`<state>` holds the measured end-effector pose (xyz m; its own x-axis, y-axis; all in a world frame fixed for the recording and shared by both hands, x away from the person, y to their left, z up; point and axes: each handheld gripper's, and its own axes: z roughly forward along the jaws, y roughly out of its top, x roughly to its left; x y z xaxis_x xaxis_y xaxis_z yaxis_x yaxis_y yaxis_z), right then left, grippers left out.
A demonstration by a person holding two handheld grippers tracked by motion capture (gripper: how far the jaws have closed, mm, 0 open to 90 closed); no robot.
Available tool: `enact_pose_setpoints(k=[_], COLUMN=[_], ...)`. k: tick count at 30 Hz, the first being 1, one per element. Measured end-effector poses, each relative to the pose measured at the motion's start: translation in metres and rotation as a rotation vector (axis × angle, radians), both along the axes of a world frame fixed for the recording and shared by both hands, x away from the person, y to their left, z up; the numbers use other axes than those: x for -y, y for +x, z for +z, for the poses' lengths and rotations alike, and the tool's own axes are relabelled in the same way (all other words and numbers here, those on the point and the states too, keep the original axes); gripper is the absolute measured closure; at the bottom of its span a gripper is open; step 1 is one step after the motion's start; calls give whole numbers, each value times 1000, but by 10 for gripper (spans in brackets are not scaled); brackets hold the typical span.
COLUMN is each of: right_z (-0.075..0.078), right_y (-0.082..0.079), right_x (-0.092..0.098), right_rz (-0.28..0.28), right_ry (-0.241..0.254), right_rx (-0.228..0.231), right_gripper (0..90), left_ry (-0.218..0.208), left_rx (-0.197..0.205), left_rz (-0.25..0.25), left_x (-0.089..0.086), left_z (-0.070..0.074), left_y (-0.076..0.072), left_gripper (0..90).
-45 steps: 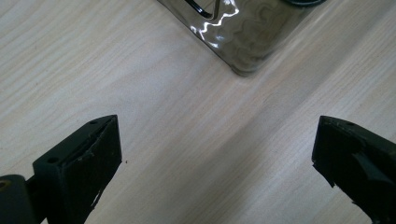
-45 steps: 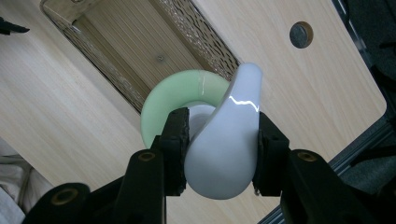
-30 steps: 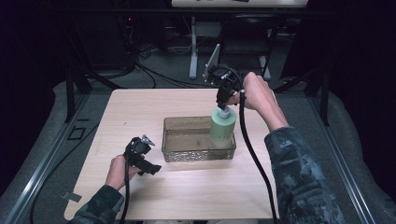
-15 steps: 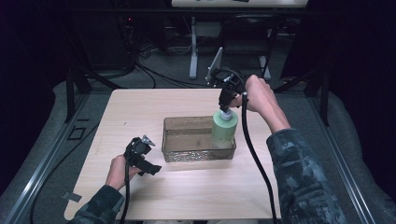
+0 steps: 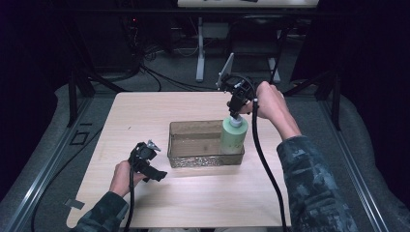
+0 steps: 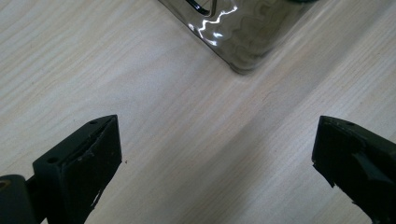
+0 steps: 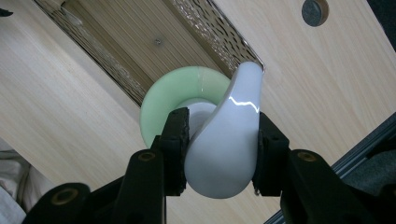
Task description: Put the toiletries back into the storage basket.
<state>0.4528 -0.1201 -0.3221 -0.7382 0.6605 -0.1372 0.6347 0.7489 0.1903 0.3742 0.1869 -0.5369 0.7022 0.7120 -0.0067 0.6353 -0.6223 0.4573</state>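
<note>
Pump bottle point(image 5: 234, 136) stands upright at the bin's point(image 5: 193, 145) right end, its white pump head point(image 7: 226, 144) clamped by the right tongs point(image 7: 219, 149). Left tongs point(image 6: 215, 158) gape wide over the bare worktop point(image 5: 145, 116).

The bottle point(image 5: 234, 137) base is hidden, perhaps inside the bin point(image 5: 193, 145); its pump point(image 7: 229, 140) hides its neck.

right gripper point(image 5: 235, 116): shifted slightly toward the counter's far edge, jaws clamped on the white pump head point(image 7: 226, 149).
green bottle point(image 5: 234, 136): a touch more upright at the right end of the clear bin point(image 5: 193, 159).
right hand point(image 5: 269, 100): drawn back slightly with it.
</note>
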Motion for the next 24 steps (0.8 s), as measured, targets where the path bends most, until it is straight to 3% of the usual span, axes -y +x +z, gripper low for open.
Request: enact_pose_setpoints(k=[6,14,24], right_z=[-2,-3,-4], right_y=[-1,-4,-3], right_x=[-1,-4,-2], right_rz=[-4,18,7], right_ry=[29,31,56], right_rx=[22,55,43], right_gripper=[625,624,582], left_ry=[1,0,-1], left_rx=[1,6,3], left_rz=[0,-4,-1], left_x=[0,0,0], left_z=[0,1,1], left_y=[0,-1,0], left_gripper=[16,16,15])
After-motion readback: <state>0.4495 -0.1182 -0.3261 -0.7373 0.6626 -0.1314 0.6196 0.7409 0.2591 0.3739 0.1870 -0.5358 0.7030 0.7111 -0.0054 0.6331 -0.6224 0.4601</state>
